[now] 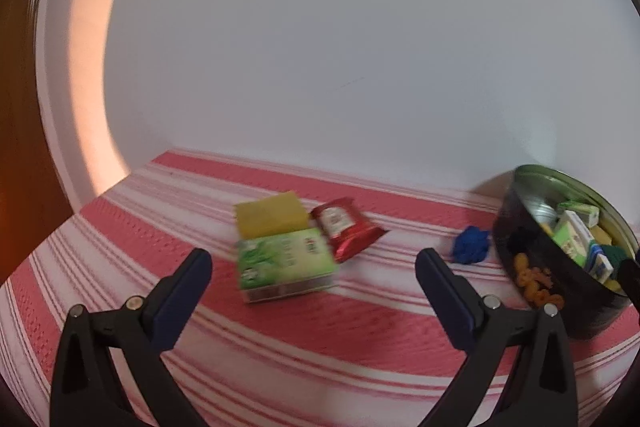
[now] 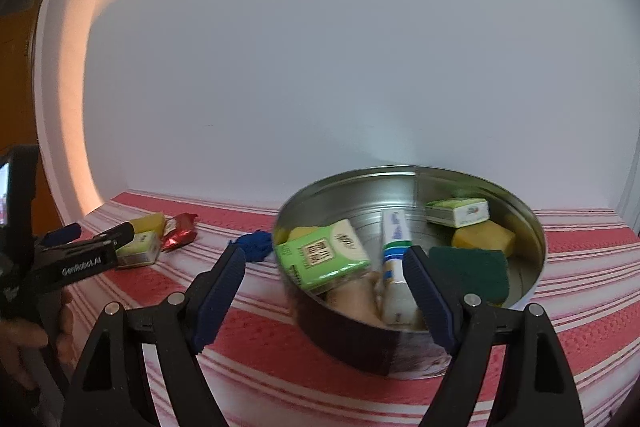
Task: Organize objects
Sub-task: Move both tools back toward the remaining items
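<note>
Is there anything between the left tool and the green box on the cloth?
Nothing visible. The left tool is open and the green box lies just ahead on the striped cloth, with only bare cloth between. The yellow sponge and red packet sit behind it.

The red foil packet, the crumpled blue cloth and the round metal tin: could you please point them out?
red foil packet [image 1: 344,227], left wrist view, middle of its printed face
crumpled blue cloth [image 1: 471,245], left wrist view, centre of the bundle
round metal tin [image 2: 352,193], right wrist view, bare inner back wall
</note>
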Motion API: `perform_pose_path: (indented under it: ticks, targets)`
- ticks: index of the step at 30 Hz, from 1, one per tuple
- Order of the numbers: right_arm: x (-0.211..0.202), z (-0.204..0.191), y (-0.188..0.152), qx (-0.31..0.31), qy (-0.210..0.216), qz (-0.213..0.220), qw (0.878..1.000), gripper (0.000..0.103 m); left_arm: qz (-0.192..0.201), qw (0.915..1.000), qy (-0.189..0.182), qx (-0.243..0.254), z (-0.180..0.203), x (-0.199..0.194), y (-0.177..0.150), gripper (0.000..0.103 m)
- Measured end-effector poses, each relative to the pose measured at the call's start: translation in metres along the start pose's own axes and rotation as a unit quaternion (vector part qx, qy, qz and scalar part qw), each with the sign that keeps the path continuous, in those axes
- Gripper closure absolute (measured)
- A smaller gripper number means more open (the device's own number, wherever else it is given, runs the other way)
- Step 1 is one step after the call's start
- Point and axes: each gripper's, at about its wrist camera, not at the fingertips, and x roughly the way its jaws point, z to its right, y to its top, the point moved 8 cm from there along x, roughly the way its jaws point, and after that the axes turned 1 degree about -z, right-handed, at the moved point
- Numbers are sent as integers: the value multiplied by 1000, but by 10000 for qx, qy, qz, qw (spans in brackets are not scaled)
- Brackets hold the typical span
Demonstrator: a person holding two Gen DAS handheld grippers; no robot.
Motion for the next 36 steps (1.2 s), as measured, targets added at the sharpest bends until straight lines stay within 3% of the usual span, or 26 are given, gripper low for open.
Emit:
perform_pose_path:
  ticks: [8, 13, 20, 27, 36]
  targets:
    - [0, -37, -10, 28, 394, -248, 9989, 20, -636, 9943, 250, -815, -69, 24, -12, 0]
    - [3, -74, -18, -89, 782, -409, 9961, 20, -771, 9914, 403, -976, -90, 31, -15, 0]
    - [1, -120, -29, -307, 1261, -613, 9896, 20, -1009, 9907, 292, -862, -88, 43, -18, 1]
    - [9, -127, -36, -168, 1405, -842, 9864, 20, -889, 9957, 219, -166, -49, 52, -5, 1]
    - [15, -128, -40, -77, 1475, -1006, 9839, 20, -1583, 9869, 122, -282, -29, 98, -8, 1]
